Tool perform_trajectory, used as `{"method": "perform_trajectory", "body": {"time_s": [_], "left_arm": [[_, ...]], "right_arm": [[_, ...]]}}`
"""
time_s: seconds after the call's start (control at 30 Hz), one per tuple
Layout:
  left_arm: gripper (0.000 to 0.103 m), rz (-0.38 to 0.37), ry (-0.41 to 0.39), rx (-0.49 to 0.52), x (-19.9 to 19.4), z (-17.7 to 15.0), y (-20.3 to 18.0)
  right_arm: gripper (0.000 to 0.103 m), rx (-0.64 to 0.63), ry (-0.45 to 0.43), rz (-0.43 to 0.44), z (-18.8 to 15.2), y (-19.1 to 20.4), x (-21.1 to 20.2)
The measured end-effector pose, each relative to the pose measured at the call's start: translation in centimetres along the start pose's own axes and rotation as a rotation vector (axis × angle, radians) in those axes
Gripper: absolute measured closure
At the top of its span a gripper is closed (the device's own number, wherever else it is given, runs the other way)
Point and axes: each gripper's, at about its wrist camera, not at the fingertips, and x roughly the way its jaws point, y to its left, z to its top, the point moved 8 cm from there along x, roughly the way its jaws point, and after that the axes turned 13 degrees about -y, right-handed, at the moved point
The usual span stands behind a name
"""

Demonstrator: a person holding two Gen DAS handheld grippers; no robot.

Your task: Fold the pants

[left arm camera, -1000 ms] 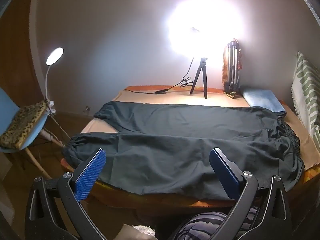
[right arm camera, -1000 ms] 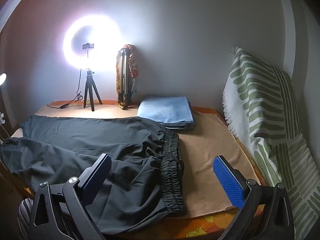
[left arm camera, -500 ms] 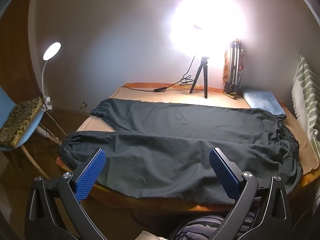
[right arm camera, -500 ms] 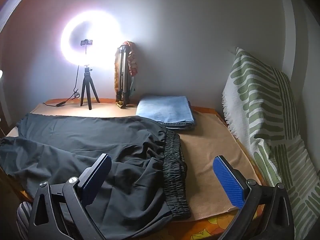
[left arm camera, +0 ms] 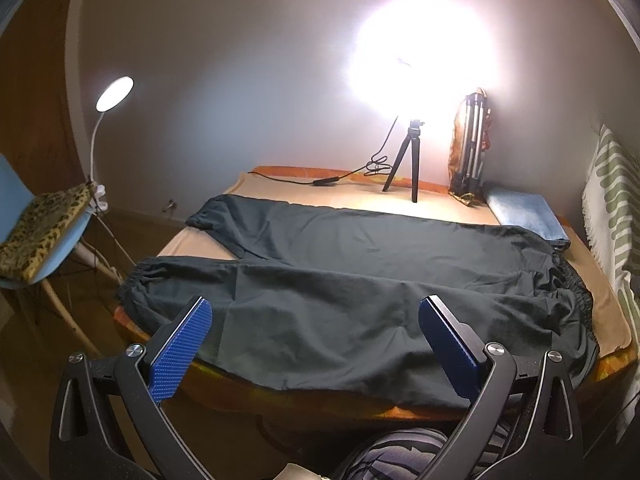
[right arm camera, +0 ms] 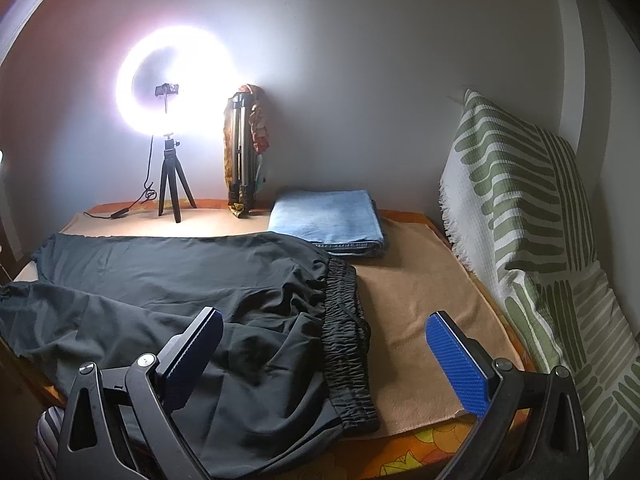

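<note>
Pre-fold: pants (left arm camera: 360, 280) flat on table (right arm camera: 420, 300), untouched. Left gripper (left arm camera: 314, 320) and right gripper (right arm camera: 324, 334) jaws wide, empty. Next: grasp near leg.

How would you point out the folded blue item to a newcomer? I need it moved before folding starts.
Find the glowing ring light at the back of the table. To its right, past the folded-up tripod, lies the folded blue jeans, just beyond the waistband of the black pants. It is the only light blue, neatly folded thing there.

Home room: cushioned chair (left arm camera: 38, 240), patterned throw (right arm camera: 532, 216), ring light (right arm camera: 176, 84).
</note>
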Motion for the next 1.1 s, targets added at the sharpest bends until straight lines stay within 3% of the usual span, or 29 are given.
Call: {"method": "perform_trajectory", "body": {"time_s": [1.1], "left_arm": [[0.0, 0.001, 0.001, -0.032, -0.26, -0.42, 1.09]], "right_arm": [[0.0, 0.008, 0.008, 0.024, 0.0, 0.55, 0.33]]}}
